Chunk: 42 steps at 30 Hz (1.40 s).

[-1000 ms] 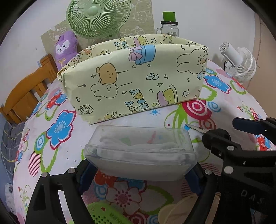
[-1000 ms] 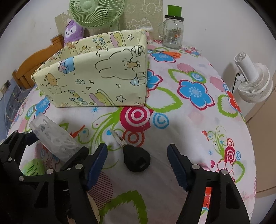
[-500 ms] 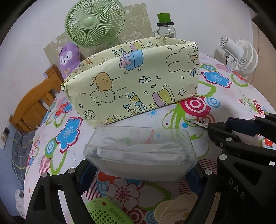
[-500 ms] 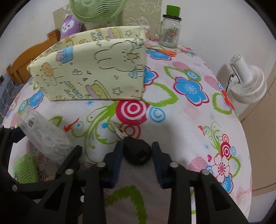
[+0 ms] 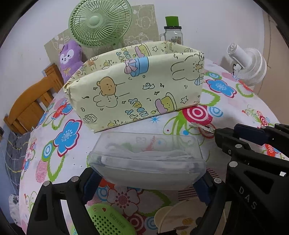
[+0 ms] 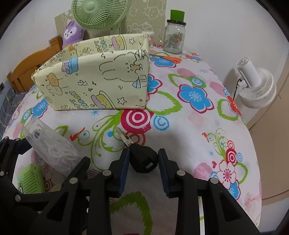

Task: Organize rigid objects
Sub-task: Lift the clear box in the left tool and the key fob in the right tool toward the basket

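Left gripper (image 5: 147, 182) is clamped on a clear plastic box (image 5: 147, 159), held above the table (image 6: 198, 126). Right gripper (image 6: 143, 160) brackets the black head of a key (image 6: 142, 156); pads close on both sides, contact uncertain. Key lies on the floral tablecloth, blade toward the yellow cartoon-print storage bin (image 6: 95, 77) mid-table. Far edge: glass jar (image 6: 174, 38), orange scissors (image 6: 170, 58), green fan (image 6: 99, 12), purple plush (image 6: 72, 34). White fan (image 6: 256, 83) off the right edge. Green perforated item (image 5: 108, 220) near edge.
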Tool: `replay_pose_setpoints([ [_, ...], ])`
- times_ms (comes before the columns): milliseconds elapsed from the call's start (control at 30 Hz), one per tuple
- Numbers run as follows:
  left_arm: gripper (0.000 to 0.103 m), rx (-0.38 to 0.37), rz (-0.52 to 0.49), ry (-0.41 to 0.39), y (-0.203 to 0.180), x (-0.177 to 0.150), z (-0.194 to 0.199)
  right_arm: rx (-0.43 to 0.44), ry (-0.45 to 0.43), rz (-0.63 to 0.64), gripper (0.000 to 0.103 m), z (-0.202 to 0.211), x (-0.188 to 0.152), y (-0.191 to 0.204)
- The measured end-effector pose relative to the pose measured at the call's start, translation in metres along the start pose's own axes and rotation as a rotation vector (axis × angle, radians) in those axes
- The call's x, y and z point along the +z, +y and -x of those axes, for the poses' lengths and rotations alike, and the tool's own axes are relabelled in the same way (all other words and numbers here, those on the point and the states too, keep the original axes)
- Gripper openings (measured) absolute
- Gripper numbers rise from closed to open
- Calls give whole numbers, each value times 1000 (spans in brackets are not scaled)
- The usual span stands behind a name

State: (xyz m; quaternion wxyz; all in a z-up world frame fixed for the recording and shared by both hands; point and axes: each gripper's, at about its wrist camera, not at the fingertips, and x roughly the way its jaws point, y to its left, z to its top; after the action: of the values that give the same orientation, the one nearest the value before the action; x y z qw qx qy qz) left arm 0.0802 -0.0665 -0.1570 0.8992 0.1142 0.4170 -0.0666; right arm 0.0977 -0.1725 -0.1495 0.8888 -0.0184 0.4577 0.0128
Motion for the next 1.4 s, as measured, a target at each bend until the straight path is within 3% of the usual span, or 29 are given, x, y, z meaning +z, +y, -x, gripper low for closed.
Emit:
replay_pose_setpoints([
  [567,89,-29,54,-48,12,3,37,-4,-89,-6,35,45,2,8],
  [1400,89,-14,79,-151,33,30,98,26,-218,1,35,112,29,23],
])
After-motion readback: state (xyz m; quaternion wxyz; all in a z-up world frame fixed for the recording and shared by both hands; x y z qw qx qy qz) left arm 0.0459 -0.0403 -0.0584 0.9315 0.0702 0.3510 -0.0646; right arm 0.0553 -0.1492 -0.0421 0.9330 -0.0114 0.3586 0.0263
